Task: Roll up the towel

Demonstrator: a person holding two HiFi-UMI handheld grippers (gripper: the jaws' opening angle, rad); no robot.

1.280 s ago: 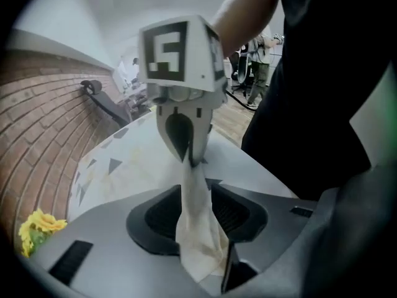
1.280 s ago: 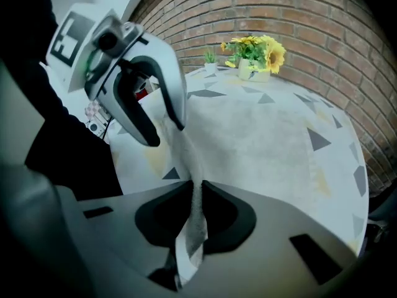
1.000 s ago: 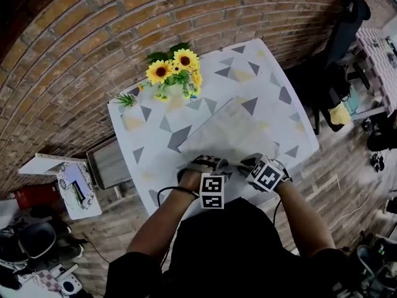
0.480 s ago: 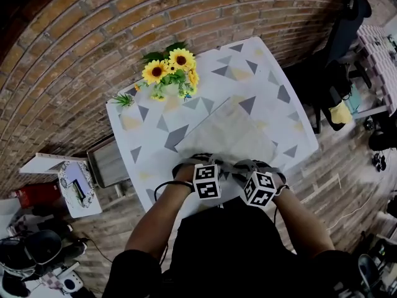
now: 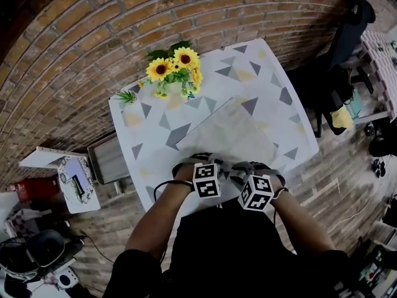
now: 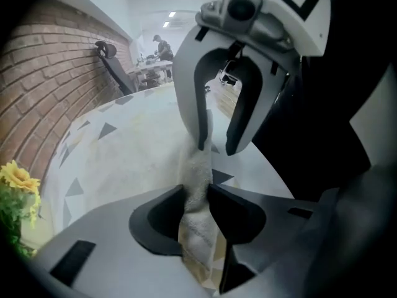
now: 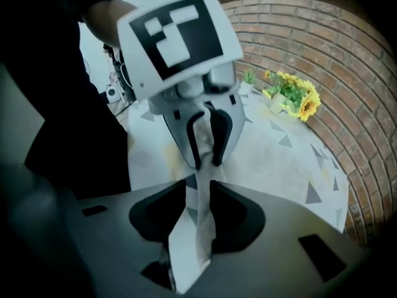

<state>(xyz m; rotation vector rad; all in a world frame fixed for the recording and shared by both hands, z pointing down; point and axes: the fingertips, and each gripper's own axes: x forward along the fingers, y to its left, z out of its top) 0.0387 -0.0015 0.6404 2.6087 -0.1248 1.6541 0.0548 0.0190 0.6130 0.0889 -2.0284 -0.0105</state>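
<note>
— What does the head view give?
— A pale, soft-looking towel [image 5: 231, 132] lies flat as a slanted rectangle on the white table [image 5: 276, 73], which is printed with grey and yellow triangles. Sunflowers [image 5: 175, 67] stand at the table's 11 o'clock, with brick beyond. The towel's near edge, at 6 o'clock, is held by the left gripper [image 5: 193, 162] and the right gripper [image 5: 247, 166], side by side. Their jaws are hard to make out there, under the marker cubes.
— And the left gripper view?
— Its dark, curved jaws have just been closing and pinch a bunched, nubbly terry fold between them. At 12 o'clock the right gripper's jaws clamp the same fold. The person's dark clothing blocks everything from 2 to 5 o'clock.
— The right gripper view?
— Its jaws have just been opening, yet they press on a narrow, twisted strip of towel. The strip's lower end is cut off at 6 o'clock, and the dark clothing fills 9 o'clock.
</note>
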